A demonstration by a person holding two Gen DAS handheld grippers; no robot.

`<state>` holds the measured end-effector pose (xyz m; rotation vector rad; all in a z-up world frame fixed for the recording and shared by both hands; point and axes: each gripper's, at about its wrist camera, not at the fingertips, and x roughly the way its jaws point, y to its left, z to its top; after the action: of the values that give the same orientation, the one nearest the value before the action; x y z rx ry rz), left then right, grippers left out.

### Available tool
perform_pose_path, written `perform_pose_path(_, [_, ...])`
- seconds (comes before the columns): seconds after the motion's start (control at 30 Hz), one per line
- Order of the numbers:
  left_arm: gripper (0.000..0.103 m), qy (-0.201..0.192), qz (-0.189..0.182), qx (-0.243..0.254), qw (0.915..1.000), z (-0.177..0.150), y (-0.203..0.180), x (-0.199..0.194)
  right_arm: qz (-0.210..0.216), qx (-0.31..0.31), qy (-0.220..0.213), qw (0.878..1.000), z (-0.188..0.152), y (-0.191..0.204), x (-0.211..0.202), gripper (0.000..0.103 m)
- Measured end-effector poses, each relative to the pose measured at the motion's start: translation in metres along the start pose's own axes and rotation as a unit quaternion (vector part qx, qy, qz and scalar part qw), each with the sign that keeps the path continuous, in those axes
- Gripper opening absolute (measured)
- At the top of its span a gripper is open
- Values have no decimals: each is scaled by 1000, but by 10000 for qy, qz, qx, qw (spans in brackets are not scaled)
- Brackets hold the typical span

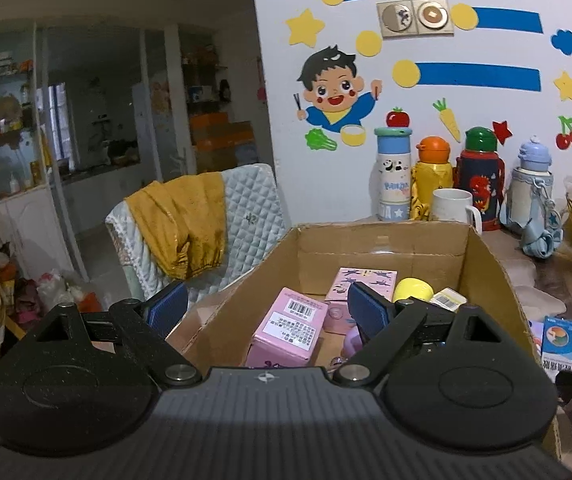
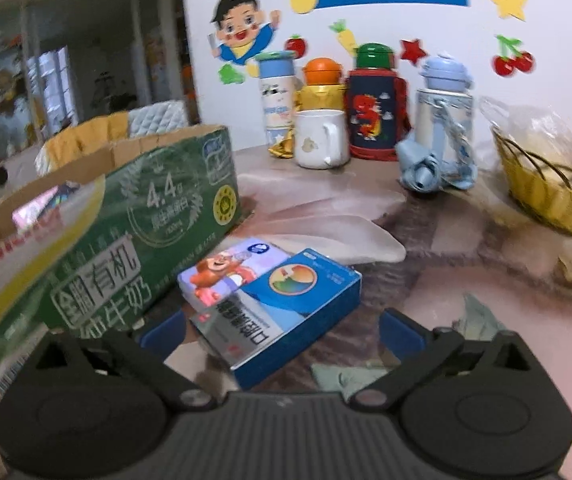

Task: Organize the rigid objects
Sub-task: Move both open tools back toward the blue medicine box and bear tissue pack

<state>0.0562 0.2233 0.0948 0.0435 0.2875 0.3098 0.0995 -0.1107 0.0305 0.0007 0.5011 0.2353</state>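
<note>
A: What is shown of the right tool [image 2: 282, 332]?

B: Its jaws are spread wide, nothing clamped. The blue medicine box [image 2: 286, 308] is seen lying flat on the desk [image 2: 505, 320] between and just ahead of them, resting partly on the cartoon box [image 2: 222, 272]. It is judged the next thing to be gripped, since its long sides are offered to the pads.

A: And the left tool [image 1: 266, 308]?

B: Also apart and empty, held over the near rim of the cardboard box [image 1: 485, 264], probably because the pink box [image 1: 286, 332] and yellow cap [image 1: 411, 289] are already stored inside.

A: Is room left for moving?

B: Open desk is seen to the right of the medicine box; on its left the green carton wall stands close. The mug [image 2: 319, 144] and bottles are kept well apart at the desk's far edge by the wall.
</note>
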Motion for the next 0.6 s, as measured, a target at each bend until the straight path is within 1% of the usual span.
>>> perform_pose_path(0.1, [103,11,-3,-106,9999,1,2,-1,59,-353,141,9993,-1,-4,11,102])
perform_pose_path(0.13, [103,16,-9,-130,9999,2,2,-1,106,-338,238,9991,-1,-6,14,102])
perform_pose_path(0.23, [103,-37,30,-244,9997,4,3,-4,39,-58,298,9995,3,-10,19,102])
perform_pose_path(0.33, [103,-91,139,-354,9992,7,5,-7,97,291,314,9990,6,-9,23,102])
perform_pose_path(0.4, [103,-145,170,-435,9988,9,6,-11,-12,495,388,9980,8,-7,28,102])
perform_pose_path(0.47, [103,-198,169,-446,9987,11,7,-14,-109,512,404,9978,10,-4,32,102])
perform_pose_path(0.5, [103,-217,174,-439,9987,11,7,-16,-220,431,406,9980,10,-4,33,102])
perform_pose_path(0.6, [103,-230,140,-422,9987,14,9,-20,-722,6,492,9962,6,-7,31,102])
